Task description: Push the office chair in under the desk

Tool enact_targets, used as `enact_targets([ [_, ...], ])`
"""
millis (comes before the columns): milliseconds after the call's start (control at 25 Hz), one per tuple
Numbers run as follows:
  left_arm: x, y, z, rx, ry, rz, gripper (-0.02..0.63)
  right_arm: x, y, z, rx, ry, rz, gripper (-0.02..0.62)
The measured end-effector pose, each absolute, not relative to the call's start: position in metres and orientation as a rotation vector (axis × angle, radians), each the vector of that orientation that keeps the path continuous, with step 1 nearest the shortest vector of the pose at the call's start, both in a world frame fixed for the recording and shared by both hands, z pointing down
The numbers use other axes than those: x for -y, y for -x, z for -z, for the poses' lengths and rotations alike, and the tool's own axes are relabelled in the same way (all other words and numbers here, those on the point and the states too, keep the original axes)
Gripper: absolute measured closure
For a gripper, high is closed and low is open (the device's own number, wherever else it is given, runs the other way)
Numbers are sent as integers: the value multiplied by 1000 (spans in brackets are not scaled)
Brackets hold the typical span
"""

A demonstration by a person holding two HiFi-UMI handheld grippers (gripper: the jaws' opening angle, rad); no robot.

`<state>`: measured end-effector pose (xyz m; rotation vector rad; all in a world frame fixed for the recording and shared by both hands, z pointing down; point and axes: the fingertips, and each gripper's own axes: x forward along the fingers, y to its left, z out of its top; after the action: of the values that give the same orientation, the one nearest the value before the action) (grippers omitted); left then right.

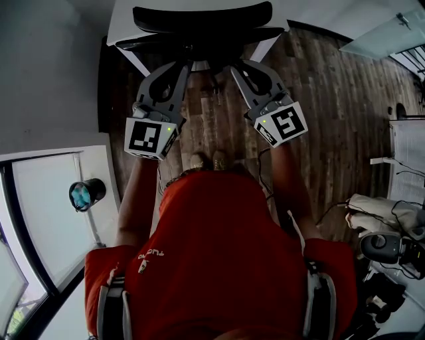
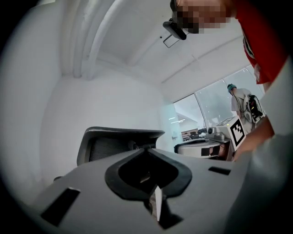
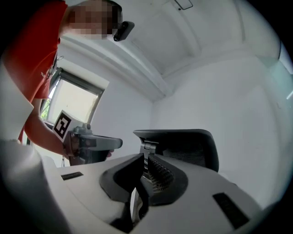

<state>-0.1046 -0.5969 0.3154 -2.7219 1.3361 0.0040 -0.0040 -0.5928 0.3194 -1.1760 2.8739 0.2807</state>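
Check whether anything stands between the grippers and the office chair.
Nothing visible does. The left gripper and right gripper both point straight at the back of the office chair, with only wooden floor below them.

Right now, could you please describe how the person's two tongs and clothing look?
Both the left tongs and right tongs are grey, curved plastic with darker inner edges. Each carries a cube bearing black-and-white square markers and a small green light. The person wears a red shirt.

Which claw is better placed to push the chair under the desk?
Right, narrowly. The right claw, shut, points at the chair's back bracket; the left claw, also shut and equally near, aims toward the backrest's end.
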Motion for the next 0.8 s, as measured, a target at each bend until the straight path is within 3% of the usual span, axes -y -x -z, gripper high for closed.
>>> enact_targets([
  [800, 583, 86, -310, -1229, 2805, -84, 597, 572, 34, -311, -2825, 1062, -246, 571],
])
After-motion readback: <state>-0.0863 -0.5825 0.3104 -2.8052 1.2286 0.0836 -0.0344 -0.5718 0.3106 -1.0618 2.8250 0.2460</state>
